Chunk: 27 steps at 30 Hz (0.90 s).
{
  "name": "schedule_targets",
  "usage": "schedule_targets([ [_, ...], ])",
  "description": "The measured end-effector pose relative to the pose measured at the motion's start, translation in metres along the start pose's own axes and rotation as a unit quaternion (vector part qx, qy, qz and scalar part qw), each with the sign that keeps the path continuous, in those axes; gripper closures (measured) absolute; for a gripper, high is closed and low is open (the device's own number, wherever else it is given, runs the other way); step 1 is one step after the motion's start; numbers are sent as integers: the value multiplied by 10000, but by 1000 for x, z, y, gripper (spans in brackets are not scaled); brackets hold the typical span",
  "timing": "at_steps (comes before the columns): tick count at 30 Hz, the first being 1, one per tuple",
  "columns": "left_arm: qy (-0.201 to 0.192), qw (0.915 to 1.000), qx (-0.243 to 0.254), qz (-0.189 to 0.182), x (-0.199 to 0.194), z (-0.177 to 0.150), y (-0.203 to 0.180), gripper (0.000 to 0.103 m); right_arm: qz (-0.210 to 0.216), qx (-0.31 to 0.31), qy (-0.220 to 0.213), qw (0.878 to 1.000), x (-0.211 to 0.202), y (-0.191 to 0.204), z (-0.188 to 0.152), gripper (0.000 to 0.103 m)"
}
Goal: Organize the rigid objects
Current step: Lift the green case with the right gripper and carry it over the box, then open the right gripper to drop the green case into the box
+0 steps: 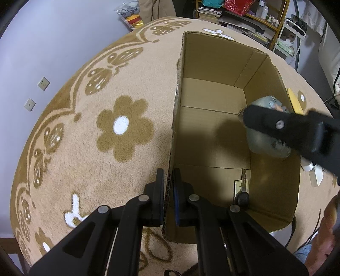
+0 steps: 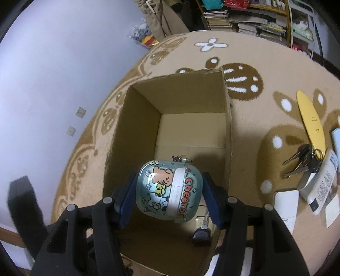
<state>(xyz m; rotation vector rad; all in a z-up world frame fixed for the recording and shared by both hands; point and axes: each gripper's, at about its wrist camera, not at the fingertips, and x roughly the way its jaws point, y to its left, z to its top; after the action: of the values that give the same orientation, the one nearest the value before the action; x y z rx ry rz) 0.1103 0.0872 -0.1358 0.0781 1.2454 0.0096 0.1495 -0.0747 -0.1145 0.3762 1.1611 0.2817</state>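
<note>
An open cardboard box [image 1: 212,63] [image 2: 131,131] stands on a flowered rug. My left gripper [image 1: 169,189] is shut on the box's left wall near its front corner. My right gripper [image 2: 170,191] is shut on a pale green cartoon case [image 2: 167,189] printed "Cheers" and holds it above the inside of the box. The same case [image 1: 263,142] shows in the left wrist view under the right gripper's black fingers [image 1: 276,125]. A car key with a black head [image 1: 242,196] [image 2: 201,233] lies on the box floor near the front right corner.
To the right of the box on the rug lie a yellow flat strip [image 2: 310,118], a bunch of keys [image 2: 303,159], a white remote-like device [image 2: 323,184] and white cards [image 2: 284,203]. A bookshelf [image 2: 244,17] stands behind. A wall is at the left.
</note>
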Motion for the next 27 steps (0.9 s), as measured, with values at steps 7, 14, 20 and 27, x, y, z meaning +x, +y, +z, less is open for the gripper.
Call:
schedule_targets([
  [7, 3, 10000, -39, -81, 0, -1, 1, 97, 100, 272, 144, 9995, 8, -3, 0, 39],
  [14, -2, 9999, -79, -130, 0, -1, 3, 97, 57, 203, 279, 9994, 8, -1, -2, 38],
  [20, -1, 9997, -130, -188, -1, -2, 5, 97, 96, -2, 30, 9999, -10, 6, -1, 19],
  [27, -14, 9998, -127, -161, -1, -2, 6, 97, -49, 14, -178, 9998, -37, -3, 3, 11],
])
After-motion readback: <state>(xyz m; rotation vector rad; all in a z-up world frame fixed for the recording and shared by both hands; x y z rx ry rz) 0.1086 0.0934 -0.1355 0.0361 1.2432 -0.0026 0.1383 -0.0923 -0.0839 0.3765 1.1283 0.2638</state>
